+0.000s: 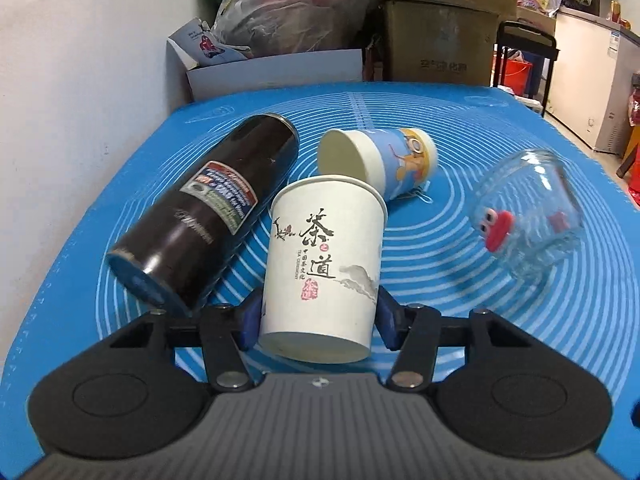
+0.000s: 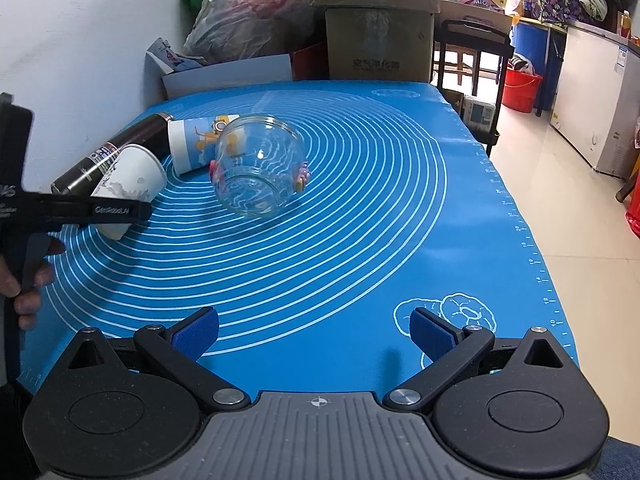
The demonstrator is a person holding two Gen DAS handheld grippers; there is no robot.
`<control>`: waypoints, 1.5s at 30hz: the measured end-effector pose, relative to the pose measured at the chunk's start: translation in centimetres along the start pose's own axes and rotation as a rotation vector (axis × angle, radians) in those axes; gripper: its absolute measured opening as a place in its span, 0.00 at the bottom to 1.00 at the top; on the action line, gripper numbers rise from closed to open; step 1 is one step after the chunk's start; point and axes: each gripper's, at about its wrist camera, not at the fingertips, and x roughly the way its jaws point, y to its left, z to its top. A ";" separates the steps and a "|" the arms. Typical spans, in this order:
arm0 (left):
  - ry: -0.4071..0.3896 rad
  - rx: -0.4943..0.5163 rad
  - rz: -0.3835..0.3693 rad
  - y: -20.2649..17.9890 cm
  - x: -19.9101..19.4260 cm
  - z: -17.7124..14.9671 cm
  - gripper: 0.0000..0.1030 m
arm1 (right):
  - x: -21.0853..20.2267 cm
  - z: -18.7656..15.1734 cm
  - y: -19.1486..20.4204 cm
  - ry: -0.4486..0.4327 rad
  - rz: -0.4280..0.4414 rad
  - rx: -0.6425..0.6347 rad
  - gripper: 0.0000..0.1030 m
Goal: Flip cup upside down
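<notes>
Paper cup [image 1: 324, 264] sits clamped between the left jaws.

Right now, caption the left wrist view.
Left hand-held gripper clamps white paper cup beside toppled black flask on blue mat.

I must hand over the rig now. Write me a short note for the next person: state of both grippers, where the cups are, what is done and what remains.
Left gripper: jaws shut on the white tea cup, gripped near its base and held tilted.
Right gripper: jaws open, holding nothing, over the blue mat.
On the mat: black flask, cartoon paper cup and glass jar, all lying on their sides.
Done: tea cup grasped.
Left: turn it mouth down and set it on the mat; no cup stands upside down yet.
</notes>
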 end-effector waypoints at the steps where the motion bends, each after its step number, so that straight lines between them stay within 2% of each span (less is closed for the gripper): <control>1: 0.000 0.001 -0.004 -0.1 -0.7 -0.3 0.55 | -0.1 0.0 0.0 -0.001 -0.001 0.000 1.00; 13: 0.030 -0.025 -0.036 -0.2 -5.8 -3.6 0.55 | -1.2 -0.4 0.4 -0.003 0.004 -0.011 1.00; 20: 0.078 -0.042 -0.063 -0.4 -6.2 -5.4 0.56 | -1.7 -0.5 0.6 -0.002 0.000 -0.021 1.00; 25: 0.082 -0.037 -0.071 -0.6 -6.3 -5.8 0.57 | -1.9 -0.7 0.8 0.003 -0.004 -0.026 1.00; 26: 0.083 -0.040 -0.072 -0.6 -6.3 -5.8 0.58 | -1.9 -0.7 0.8 0.002 -0.004 -0.026 1.00; 27: 0.085 -0.046 -0.068 -0.5 -6.3 -5.8 0.65 | -1.9 -0.7 0.8 0.002 -0.004 -0.026 1.00; 29: 0.080 -0.059 -0.059 -0.3 -6.5 -5.8 0.75 | -2.0 -0.7 0.8 0.003 -0.006 -0.028 1.00; 41: 0.047 -0.050 -0.065 0.3 -8.5 -5.5 0.76 | -1.8 -0.7 1.2 0.018 -0.001 -0.041 1.00; 45: -0.003 -0.054 -0.057 1.1 -10.9 -5.0 0.76 | -2.2 -0.1 2.2 0.018 -0.007 -0.121 1.00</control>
